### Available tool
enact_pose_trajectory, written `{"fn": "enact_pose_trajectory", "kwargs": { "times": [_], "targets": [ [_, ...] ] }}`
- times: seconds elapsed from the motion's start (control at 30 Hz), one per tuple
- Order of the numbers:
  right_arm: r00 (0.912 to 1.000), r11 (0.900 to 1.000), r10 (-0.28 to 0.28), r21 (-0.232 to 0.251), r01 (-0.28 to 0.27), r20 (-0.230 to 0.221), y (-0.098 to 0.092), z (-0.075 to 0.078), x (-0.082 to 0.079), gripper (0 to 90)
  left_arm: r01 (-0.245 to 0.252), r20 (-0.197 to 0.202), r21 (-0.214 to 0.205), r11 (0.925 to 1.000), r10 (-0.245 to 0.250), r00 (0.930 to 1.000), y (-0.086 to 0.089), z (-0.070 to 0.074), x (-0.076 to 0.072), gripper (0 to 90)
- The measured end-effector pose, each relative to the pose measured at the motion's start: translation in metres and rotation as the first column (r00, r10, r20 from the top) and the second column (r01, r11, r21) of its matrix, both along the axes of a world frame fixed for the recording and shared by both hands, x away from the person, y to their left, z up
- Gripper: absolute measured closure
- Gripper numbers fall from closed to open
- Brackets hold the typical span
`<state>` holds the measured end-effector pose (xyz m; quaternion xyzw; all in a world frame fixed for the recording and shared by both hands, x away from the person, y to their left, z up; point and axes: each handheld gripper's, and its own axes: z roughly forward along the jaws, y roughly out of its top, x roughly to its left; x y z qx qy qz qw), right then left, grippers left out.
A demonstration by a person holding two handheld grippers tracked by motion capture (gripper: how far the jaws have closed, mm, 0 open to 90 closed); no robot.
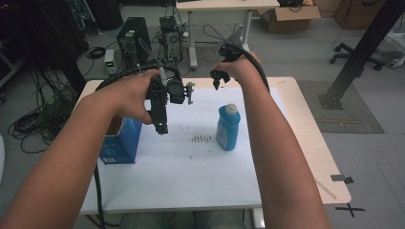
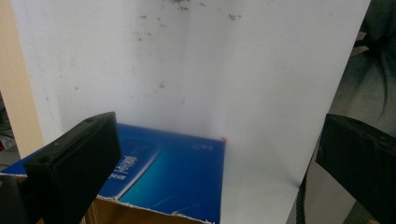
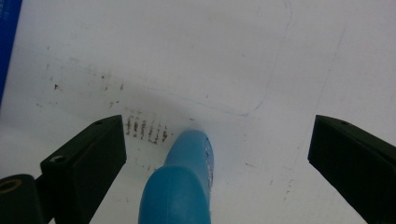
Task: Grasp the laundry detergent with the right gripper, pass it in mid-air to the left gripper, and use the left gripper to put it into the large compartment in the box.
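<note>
The blue bottle [image 1: 228, 128] is seen standing upright on the white sheet [image 1: 191, 167], untouched, well right of the open blue box [image 1: 122, 140], while the right gripper [image 1: 220, 76] and left gripper [image 1: 161, 125] are held above with jaws spread, nothing grasped yet.
</note>
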<state>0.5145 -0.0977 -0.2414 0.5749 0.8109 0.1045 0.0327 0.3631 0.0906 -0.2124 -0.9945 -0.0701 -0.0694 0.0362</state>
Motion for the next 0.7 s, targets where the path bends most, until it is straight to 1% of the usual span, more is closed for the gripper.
{"fn": "enact_pose_trajectory", "kwargs": {
  "times": [0.1,0.13,0.27,0.3,0.33,0.37,0.4,0.43,0.47,0.5,0.57,0.6,0.63,0.7],
  "targets": [
    [1.0,1.0,-0.003,0.0,0.003,0.005,-0.002,0.001,-0.001,4.3,0.002,-0.001,-0.001,1.0,-0.002,1.0,0.0,0.0,0.0,0.2],
    [1.0,1.0,0.001,0.006,-0.001,0.008,-0.003,0.004,-0.004,4.4,0.004,-0.002,-0.002,1.0,-0.004,1.0,0.0,0.0,0.0,0.2],
    [0.9998,0.9998,0.001,0.018,-0.001,0.019,-0.004,0.009,-0.009,4.4,0.012,-0.006,0.007,0.9999,-0.012,0.9999,-0.002,-0.001,0.0,0.2],
    [0.9995,0.9998,0.007,0.019,-0.008,0.031,-0.005,0.012,-0.013,4.4,0.013,-0.006,0.005,0.9999,-0.013,0.9999,-0.003,-0.002,0.0,0.2],
    [0.9995,0.9998,0.007,0.019,-0.008,0.031,-0.005,0.012,-0.013,4.4,0.019,-0.01,0.007,0.9998,-0.019,0.9998,-0.003,-0.002,0.0,0.2],
    [0.9994,0.9997,0.017,0.017,-0.017,0.032,-0.005,0.014,-0.019,4.4,0.013,-0.012,0.001,0.9999,-0.013,0.9998,-0.003,-0.003,-0.001,0.2],
    [0.9994,0.9997,0.017,0.017,-0.017,0.032,-0.005,0.014,-0.019,4.4,0.019,-0.011,-0.001,0.9998,-0.019,0.9998,-0.004,-0.003,0.0,0.2],
    [0.9992,0.9994,0.02,0.029,-0.021,0.036,-0.006,0.017,-0.024,4.5,0.024,-0.009,-0.001,0.9997,-0.024,0.9997,-0.004,-0.003,0.0,0.2],
    [0.999,0.9993,0.024,0.029,-0.025,0.038,-0.006,0.019,-0.028,4.5,0.026,-0.012,0.002,0.9997,-0.026,0.9996,-0.004,-0.003,-0.001,0.2],
    [0.999,0.9993,0.024,0.029,-0.025,0.038,-0.006,0.019,-0.028,4.5,0.026,-0.016,0.0,0.9997,-0.026,0.9995,-0.004,-0.003,-0.001,0.2],
    [0.9988,0.9989,0.027,0.038,-0.028,0.042,-0.008,0.022,-0.034,4.5,0.028,-0.013,0.007,0.9996,-0.028,0.9995,-0.003,-0.003,-0.001,0.2],
    [0.9987,0.9986,0.029,0.042,-0.031,0.042,-0.01,0.025,-0.04,4.5,0.028,-0.015,0.006,0.9996,-0.027,0.9995,-0.003,-0.003,-0.002,0.2],
    [0.9987,0.9986,0.029,0.042,-0.031,0.042,-0.01,0.025,-0.04,4.5,0.028,-0.016,0.003,0.9996,-0.028,0.9995,-0.002,-0.003,-0.002,0.2],
    [0.9983,0.9978,0.039,0.052,-0.042,0.042,-0.011,0.027,-0.046,4.6,0.024,-0.012,-0.001,0.9997,-0.024,0.9996,-0.001,-0.004,-0.002,0.2]
  ]
}}
